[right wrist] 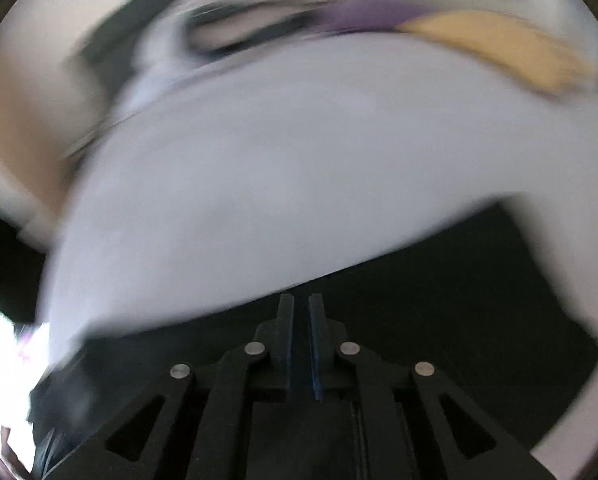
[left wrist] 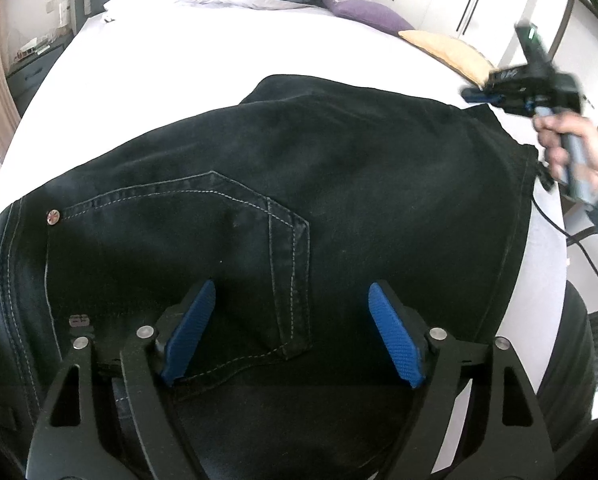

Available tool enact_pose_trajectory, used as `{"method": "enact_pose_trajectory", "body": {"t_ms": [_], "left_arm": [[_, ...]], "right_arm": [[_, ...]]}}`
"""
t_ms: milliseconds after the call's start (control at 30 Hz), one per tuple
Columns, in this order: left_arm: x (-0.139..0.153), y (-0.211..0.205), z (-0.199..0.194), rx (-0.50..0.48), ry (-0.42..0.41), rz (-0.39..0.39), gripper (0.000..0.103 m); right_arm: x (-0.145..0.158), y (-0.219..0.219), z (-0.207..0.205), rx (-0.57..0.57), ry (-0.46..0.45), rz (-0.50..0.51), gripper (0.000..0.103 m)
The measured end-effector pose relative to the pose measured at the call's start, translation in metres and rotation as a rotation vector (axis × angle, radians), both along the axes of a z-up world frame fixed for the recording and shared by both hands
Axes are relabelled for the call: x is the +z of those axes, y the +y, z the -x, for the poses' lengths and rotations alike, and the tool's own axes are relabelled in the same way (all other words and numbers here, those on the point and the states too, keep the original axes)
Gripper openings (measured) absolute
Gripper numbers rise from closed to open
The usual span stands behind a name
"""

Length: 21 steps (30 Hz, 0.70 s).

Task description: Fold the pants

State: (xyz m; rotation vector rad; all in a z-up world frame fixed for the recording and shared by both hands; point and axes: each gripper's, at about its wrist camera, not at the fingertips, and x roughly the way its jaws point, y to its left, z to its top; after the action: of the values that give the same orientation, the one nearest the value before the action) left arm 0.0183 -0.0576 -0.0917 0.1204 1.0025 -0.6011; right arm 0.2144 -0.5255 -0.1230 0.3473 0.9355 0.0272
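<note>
1. The black pants (left wrist: 299, 184) lie spread flat on the white bed (left wrist: 187, 64), back pocket (left wrist: 203, 240) facing up.
2. The left gripper (left wrist: 291, 332) hangs over the near part of the pants, its blue pads wide apart and holding nothing.
3. The right gripper (right wrist: 301, 340) is above the right end of the pants, fingers nearly together with a thin gap; the view is blurred.
4. A purple pillow (left wrist: 363, 12) and a yellow pillow (left wrist: 447, 52) lie at the far right.

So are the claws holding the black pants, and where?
No. The left gripper is open above the pants, at the back pocket. The right gripper is shut, with nothing visible between its fingers.
</note>
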Motion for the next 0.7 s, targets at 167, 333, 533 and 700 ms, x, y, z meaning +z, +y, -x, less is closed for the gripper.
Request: {"method": "enact_pose_trajectory", "body": {"t_ms": [167,333,533,700], "left_arm": [[0.002,-0.001,0.002,0.003,-0.005,0.005,0.080],[0.000,-0.001,0.005,0.003,-0.014,0.008,0.080],[-0.003,0.006,0.008,0.004,-0.014,0.038,0.080],[-0.005,0.010,0.008,0.004,-0.013,0.050,0.080]], "right_arm": [[-0.004,0.137,-0.010,0.524,0.045,-0.074,0.024],[-0.054,0.177,-0.062,0.562,0.181,0.012,0.005],[-0.020,0.123,-0.092,0.302,0.070,0.042,0.035],[-0.009,0.190,-0.086,0.634,0.067,0.128,0.073]]}}
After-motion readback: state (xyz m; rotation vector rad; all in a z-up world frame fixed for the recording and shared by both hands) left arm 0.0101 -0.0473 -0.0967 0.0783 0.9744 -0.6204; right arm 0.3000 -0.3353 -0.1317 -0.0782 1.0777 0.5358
